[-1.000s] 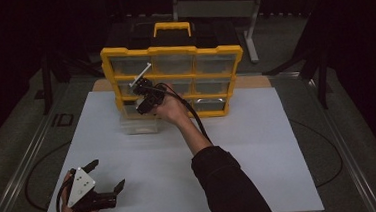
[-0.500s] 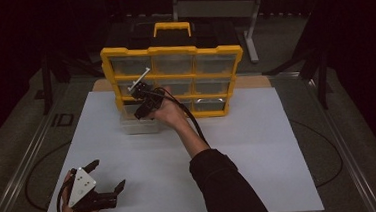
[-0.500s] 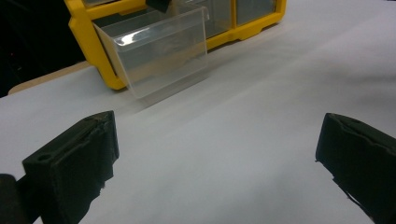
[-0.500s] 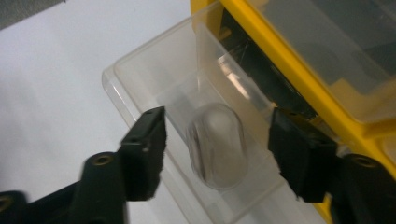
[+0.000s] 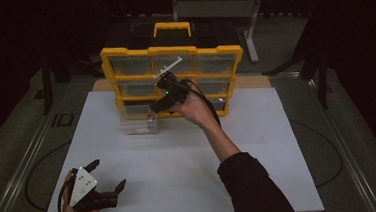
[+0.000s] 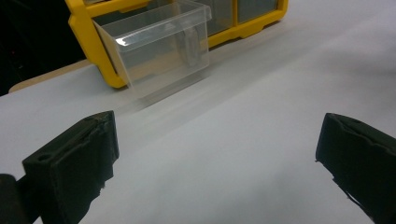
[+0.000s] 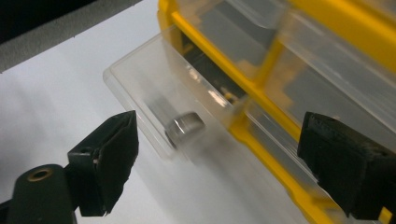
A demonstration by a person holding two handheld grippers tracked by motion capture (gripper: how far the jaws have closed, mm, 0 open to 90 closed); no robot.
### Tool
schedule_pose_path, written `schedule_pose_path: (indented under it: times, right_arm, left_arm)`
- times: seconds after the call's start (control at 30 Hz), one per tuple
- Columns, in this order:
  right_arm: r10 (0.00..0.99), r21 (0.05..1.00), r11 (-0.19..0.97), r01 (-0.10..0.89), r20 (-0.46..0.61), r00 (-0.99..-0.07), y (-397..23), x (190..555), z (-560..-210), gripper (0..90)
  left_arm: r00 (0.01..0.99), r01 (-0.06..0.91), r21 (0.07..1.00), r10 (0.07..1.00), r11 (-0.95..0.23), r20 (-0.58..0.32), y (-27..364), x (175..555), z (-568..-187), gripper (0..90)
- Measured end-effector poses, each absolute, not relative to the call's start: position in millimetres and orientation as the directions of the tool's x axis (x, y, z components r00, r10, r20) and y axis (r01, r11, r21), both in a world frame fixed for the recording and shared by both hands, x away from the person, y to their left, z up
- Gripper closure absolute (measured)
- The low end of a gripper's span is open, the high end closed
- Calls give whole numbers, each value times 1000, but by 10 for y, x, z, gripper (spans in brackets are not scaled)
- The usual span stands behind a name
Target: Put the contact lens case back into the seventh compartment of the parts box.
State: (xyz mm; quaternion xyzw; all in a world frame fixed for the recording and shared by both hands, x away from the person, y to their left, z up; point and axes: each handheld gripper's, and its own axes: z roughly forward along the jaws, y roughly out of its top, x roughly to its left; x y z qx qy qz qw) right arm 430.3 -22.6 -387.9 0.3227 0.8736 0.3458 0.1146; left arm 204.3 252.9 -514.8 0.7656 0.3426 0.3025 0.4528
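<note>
Tongs in my right hand (image 5: 157, 106) have just been opening, nothing gripped; just ahead, the clear drawer (image 7: 161, 100) sticks out of the yellow organizer (image 5: 172, 52), a small metal piece (image 7: 184, 127) inside. My left tongs (image 5: 108, 175) rest wide open, empty, on the desk (image 5: 259, 146).

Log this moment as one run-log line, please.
right claw: open, jaws just opened, nothing between | clear drawer: pulled out of yellow organizer, small metal piece inside | left claw: open, over white table

The small metal piece (image 7: 184, 127) in the clear drawer (image 7: 154, 84) is blurred beyond identifying.
</note>
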Motion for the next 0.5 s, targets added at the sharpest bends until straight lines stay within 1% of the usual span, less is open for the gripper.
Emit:
schedule_pose_path:
  times: [0.23,0.3,0.33,0.4,0.43,0.5]
  right_arm:
    - [679,715,501,489,27,-734,-713,4111,-3833,95]
    - [684,721,492,489,27,-729,-786,4079,-3838,95]
    - [693,734,475,485,27,-720,-941,3993,-3868,94]
    - [703,737,465,491,30,-710,-1007,3947,-3890,95]
    - [719,739,452,500,29,-694,-1134,3845,-3946,95]
    - [722,754,432,494,39,-691,-1260,3729,-4011,95]
  left_arm:
    - [577,254,899,801,-358,156,2519,2059,-5153,3]
    - [575,255,900,804,-354,154,2522,2064,-5150,3]
    - [574,255,901,805,-351,151,2525,2065,-5148,3]
    - [573,254,902,806,-348,149,2533,2070,-5142,3]
    - [572,254,904,807,-345,147,2534,2072,-5140,3]
    - [570,253,906,809,-339,144,2535,2077,-5132,3]
